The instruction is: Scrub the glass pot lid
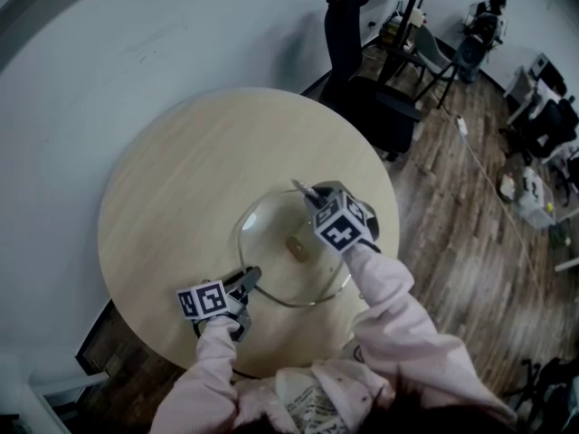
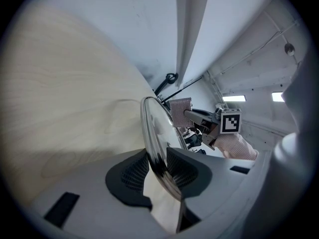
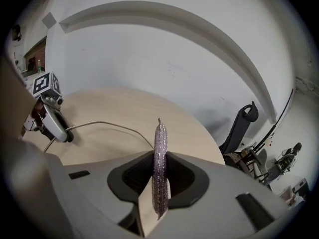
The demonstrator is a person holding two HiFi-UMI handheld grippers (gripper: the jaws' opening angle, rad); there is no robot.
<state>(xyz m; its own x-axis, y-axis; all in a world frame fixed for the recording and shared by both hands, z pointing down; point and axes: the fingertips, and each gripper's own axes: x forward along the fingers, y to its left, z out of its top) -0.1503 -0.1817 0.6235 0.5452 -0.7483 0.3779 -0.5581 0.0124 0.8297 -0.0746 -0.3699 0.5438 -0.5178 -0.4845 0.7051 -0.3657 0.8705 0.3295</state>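
A glass pot lid (image 1: 271, 265) with a knob (image 1: 296, 248) lies on the round wooden table (image 1: 181, 188). My left gripper (image 1: 251, 278) is shut on the lid's near-left metal rim. In the left gripper view that rim (image 2: 152, 133) runs edge-on between the pads (image 2: 137, 173). My right gripper (image 1: 310, 194) hovers over the lid's far side, shut on a thin, glittery scrub pad (image 3: 159, 158) that stands edge-on between its fingers. From the left gripper view the scrub pad (image 2: 180, 111) shows flat, just beyond the lid. The lid's rim (image 3: 109, 125) and my left gripper (image 3: 52, 126) show in the right gripper view.
A black office chair (image 1: 362, 89) stands just past the table's far right edge. A white wall (image 1: 136, 43) curves behind the table. Wood floor (image 1: 452, 224) stretches to the right, with desks, chairs and a seated person (image 1: 484, 25) far off.
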